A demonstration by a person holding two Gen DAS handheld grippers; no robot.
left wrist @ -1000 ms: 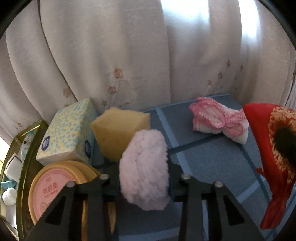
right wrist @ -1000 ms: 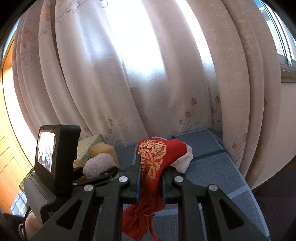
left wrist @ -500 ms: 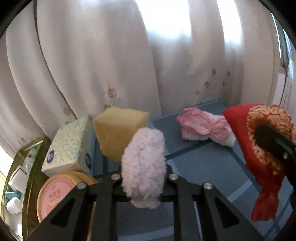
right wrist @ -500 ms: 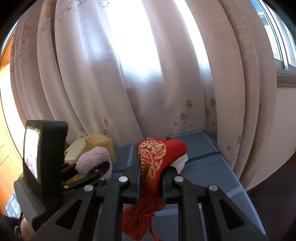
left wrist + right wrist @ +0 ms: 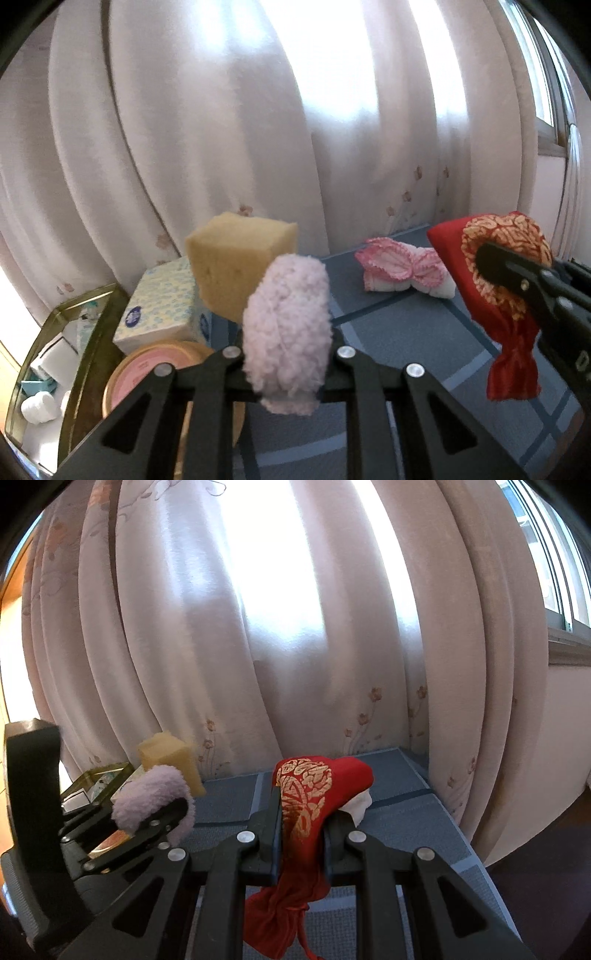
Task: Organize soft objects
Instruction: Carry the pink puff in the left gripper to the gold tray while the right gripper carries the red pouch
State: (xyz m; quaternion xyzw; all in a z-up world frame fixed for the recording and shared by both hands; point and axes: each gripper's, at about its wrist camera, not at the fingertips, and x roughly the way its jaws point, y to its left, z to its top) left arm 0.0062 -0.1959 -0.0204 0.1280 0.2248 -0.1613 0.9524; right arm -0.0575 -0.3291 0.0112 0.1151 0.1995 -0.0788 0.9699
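A pale floral curtain point(image 5: 221, 129) hangs behind a blue-grey mat point(image 5: 406, 332), where a yellow sponge block point(image 5: 236, 266) sits on a dotted tissue box point(image 5: 159, 306) at the left and a pink-edged folded cloth point(image 5: 402, 271) lies near the back. The right gripper point(image 5: 301, 823) is clamped on a red pouch with gold embroidery point(image 5: 314, 790), held above the mat with its tail hanging below the jaws. The left gripper point(image 5: 288, 358) is clamped on a fluffy lilac puff point(image 5: 288, 328), held upright in front of the sponge and beside a round pink-lidded tin point(image 5: 147, 369).
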